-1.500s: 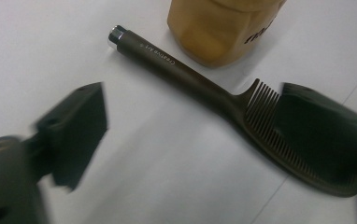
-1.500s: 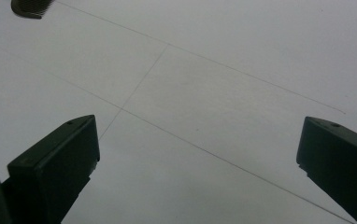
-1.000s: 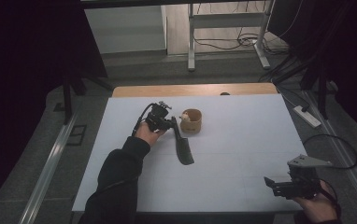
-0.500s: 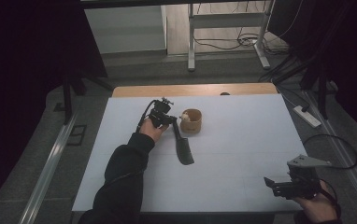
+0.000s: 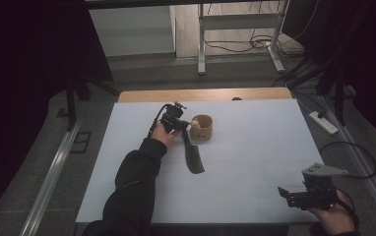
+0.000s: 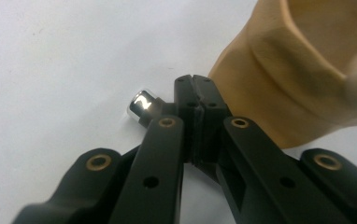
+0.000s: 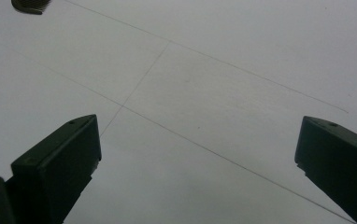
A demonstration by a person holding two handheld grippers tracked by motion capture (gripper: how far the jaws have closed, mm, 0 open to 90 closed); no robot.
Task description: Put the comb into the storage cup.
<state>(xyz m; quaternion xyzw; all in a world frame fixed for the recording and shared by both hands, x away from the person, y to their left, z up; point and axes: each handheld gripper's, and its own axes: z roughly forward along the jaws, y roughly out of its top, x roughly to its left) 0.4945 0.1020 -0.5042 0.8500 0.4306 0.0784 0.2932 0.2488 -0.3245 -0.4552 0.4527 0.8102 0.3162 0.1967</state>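
Held thing: small shiny metal cylinder (image 6: 140, 105), rounded end, beside the pinched tips of the left gripper (image 6: 196, 100).
Cup: smooth tan wooden cup (image 5: 202, 127).
Right gripper (image 7: 197, 154): jaws wide apart, nothing between.

A person is wearing a black long sleeve (image 5: 134, 184) on the left arm. Each hand is carrying a black two-jaw claw: the left claw (image 6: 196, 100) is showing brass-coloured pivot pins and small screw holes, the right claw (image 5: 283, 192) a grey three-cornered plate, with a black cable trailing behind.
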